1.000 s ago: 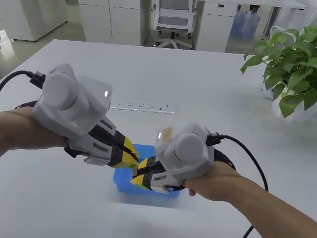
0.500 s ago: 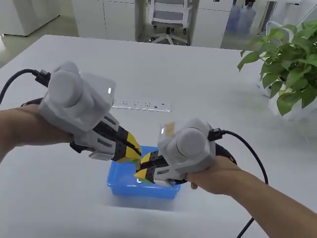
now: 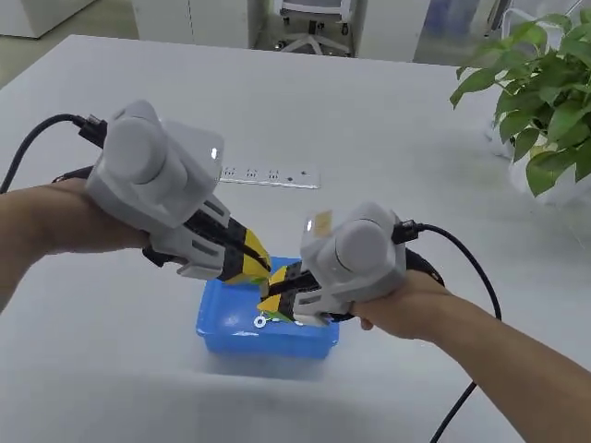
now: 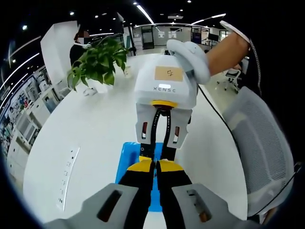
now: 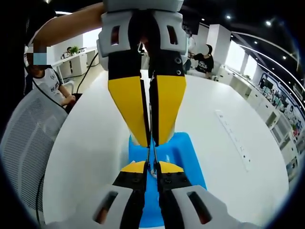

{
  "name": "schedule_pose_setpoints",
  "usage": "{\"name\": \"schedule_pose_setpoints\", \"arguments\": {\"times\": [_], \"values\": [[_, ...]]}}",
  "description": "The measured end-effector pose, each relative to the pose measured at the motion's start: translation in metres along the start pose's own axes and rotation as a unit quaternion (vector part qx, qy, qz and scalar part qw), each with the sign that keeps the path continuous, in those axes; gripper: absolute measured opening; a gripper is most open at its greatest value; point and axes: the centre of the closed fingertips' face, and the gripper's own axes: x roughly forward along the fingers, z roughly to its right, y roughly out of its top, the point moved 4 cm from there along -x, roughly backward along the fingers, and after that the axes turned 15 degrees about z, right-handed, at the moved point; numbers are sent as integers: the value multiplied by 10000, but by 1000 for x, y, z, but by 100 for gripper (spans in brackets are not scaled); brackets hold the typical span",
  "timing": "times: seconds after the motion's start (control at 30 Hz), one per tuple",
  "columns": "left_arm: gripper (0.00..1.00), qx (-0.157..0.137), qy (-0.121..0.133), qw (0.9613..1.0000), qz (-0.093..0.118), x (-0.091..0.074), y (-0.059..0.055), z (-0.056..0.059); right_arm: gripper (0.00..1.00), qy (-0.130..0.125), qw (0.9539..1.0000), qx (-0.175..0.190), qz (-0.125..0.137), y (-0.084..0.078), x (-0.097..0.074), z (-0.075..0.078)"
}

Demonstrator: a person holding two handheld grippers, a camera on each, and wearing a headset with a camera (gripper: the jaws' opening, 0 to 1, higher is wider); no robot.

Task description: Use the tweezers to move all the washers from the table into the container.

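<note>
A person is holding the left gripper (image 3: 257,269) and the right gripper (image 3: 271,308) tip to tip, both angling down over a shallow blue rectangular plastic container (image 3: 277,343) that is sitting on the wide white tabletop (image 3: 397,166). In the right gripper view, slim metal tweezers (image 5: 150,151) are showing as a thin sliver that is running from between the right gripper's yellow-tipped jaws up into the slit between the left gripper's long yellow jaws. Both pairs of jaws are standing drawn together to a hairline gap and appear to be pinching the tweezers between them. The tweezers' own tips are too fine to make out. In the head view, small silver ring-shaped washers (image 3: 260,321) are lying inside the container, just below the meeting jaw tips. A flat white power strip (image 3: 270,174) is lying farther back on the table, and a leafy green potted plant (image 3: 540,83) is standing at the far right edge.
</note>
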Motion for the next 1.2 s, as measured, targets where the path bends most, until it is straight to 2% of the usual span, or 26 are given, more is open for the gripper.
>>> {"name": "schedule_pose_setpoints", "arguments": {"times": [0.6, 1.2], "values": [[6, -72, 1, 10000, 1, 18, -18, -20, 9, -34, 10000, 51, -48, -25, 7, 20], [6, -179, -6, 9998, -34, 32, -37, -32, 10, -29, 9999, 91, -133, -47, 16, 31]]}}
